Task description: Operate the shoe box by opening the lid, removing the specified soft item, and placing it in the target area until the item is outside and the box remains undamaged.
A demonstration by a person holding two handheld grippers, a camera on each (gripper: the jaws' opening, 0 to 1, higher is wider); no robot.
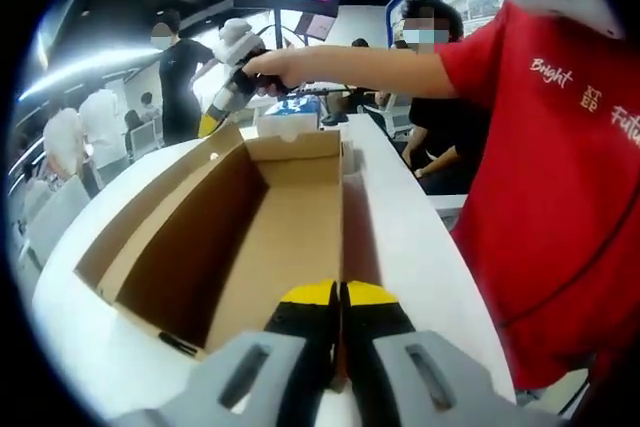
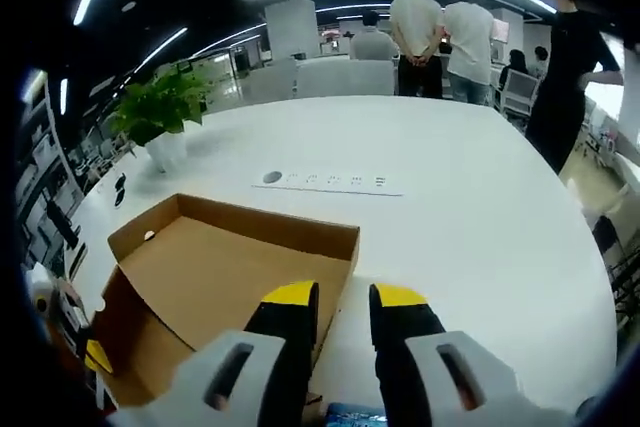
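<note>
An open brown cardboard shoe box (image 1: 290, 237) lies on the white table (image 1: 410, 237), and its inside is bare cardboard. My left gripper (image 1: 339, 297) is at the box's near end, its yellow-tipped jaws pressed together on the top edge of the right wall. A hand holds my right gripper (image 1: 208, 125) at the far end, just above the rim. In the right gripper view the box (image 2: 215, 277) lies below, and the right gripper (image 2: 345, 299) stands open, its jaws on either side of the wall line. The left gripper (image 2: 90, 355) touches the box's far left corner.
A person in a red shirt (image 1: 560, 197) stands at the table's right side. A potted plant (image 2: 160, 107) and a flush socket strip (image 2: 325, 180) are on the table beyond the box. Several people (image 2: 440, 32) stand behind the table.
</note>
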